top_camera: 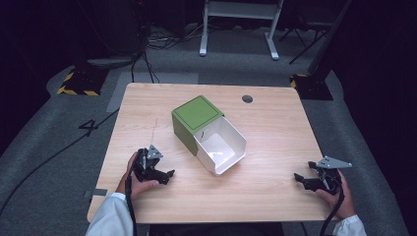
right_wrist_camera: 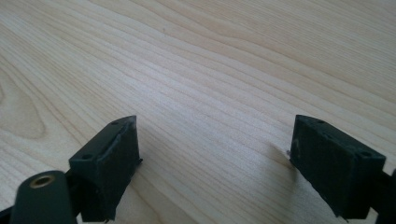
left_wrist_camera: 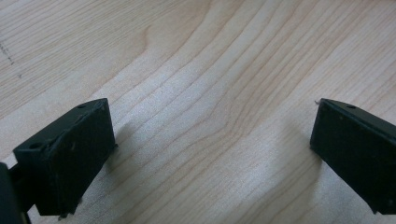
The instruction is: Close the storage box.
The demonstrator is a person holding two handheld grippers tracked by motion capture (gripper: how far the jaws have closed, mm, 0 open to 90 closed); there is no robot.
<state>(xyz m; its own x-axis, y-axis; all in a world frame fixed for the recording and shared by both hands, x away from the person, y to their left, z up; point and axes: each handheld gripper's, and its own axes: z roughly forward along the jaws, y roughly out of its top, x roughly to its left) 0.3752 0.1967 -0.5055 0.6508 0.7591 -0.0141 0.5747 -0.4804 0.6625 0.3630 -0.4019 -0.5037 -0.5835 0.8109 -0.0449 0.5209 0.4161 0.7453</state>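
Observation:
A green box (top_camera: 195, 117) with a white drawer (top_camera: 221, 145) pulled out toward me sits mid-table; the drawer looks empty. My left gripper (top_camera: 164, 174) rests on the table at the front left, held by a hand, about a hand's width left of the drawer. Its jaws stand wide apart over bare wood in the left gripper view (left_wrist_camera: 212, 149). My right gripper (top_camera: 302, 179) lies near the front right corner, also open, with nothing but wood between its fingers (right_wrist_camera: 215, 168).
The wooden table (top_camera: 275, 128) has a round cable hole (top_camera: 247, 99) at the back right. Cables and a yellow-black striped base (top_camera: 78, 83) lie on the grey floor to the left; a white frame (top_camera: 236, 24) stands behind the table.

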